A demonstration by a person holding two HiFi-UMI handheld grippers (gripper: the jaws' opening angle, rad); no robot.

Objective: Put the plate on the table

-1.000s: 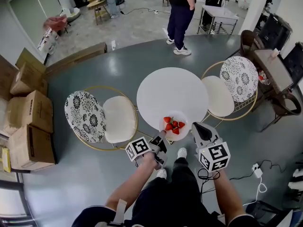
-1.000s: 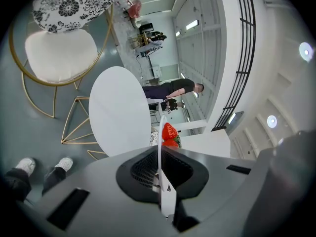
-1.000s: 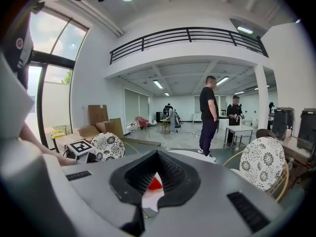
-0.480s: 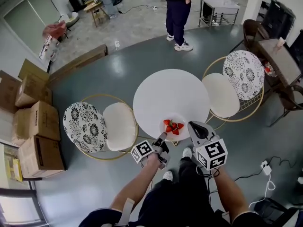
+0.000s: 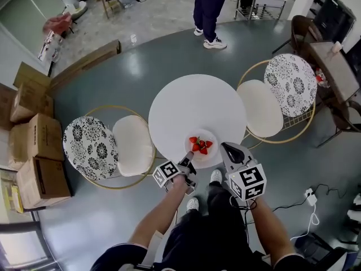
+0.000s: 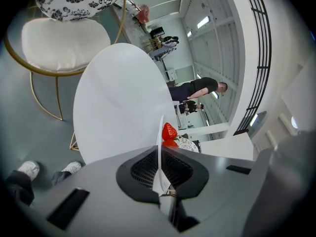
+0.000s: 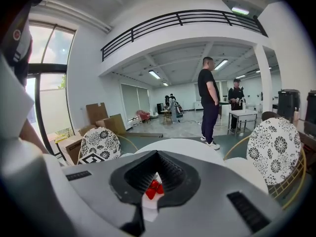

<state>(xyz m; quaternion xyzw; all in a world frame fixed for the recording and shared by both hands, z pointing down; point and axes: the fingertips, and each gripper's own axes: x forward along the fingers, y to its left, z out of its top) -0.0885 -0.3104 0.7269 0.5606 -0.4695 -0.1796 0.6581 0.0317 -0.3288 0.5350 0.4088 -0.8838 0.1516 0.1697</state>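
The round white desk (image 5: 186,103) is bare across its far and left stretches. The left chair (image 5: 132,145) and right chair (image 5: 259,109) crowd its sides, and a person (image 5: 207,4) stands well beyond the far edge. The plate (image 5: 210,152), carrying strawberries (image 5: 199,145), sits at the desk's near rim; whether it rests there I cannot tell. The left hand-held gripper (image 5: 186,158) clamps the plate's near-left edge. The right hand-held gripper (image 5: 228,149) hangs just right of the plate, jaws together on nothing.
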